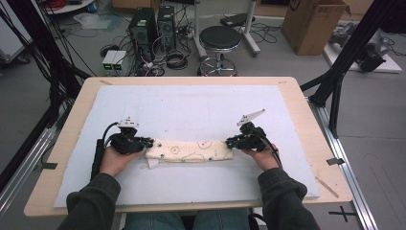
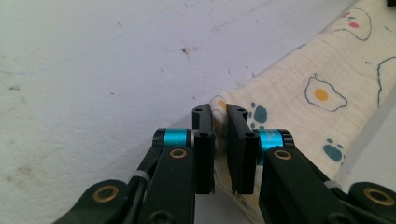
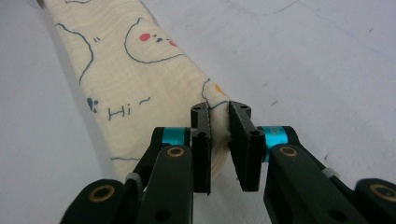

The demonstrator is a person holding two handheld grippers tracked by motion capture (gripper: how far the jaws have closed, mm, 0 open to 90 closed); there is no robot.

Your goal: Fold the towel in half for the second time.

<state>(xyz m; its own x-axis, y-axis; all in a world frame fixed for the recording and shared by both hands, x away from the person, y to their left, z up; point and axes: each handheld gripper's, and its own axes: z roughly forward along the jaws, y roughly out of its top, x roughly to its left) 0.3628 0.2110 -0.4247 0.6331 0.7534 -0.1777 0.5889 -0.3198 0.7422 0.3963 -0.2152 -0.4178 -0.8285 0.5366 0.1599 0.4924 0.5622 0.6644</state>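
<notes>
The left gripper (image 1: 149,142) clamps one end of the cream printed muslin cloth (image 1: 189,150), folded into a strip on the white table mat (image 1: 191,110); the right gripper (image 1: 231,142) clamps the other. Light, limp, likely to sag: hold by the ends.

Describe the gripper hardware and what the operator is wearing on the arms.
Both the left gripper and the right gripper are black, with two flat rectangular jaws, cyan metal collars behind them and brass-coloured pivot rivets on the linkages. In the high view each carries a pale grey three-cornered plate on top and trails a black cable. The sleeves are dark grey-green, above blue jeans.
</notes>
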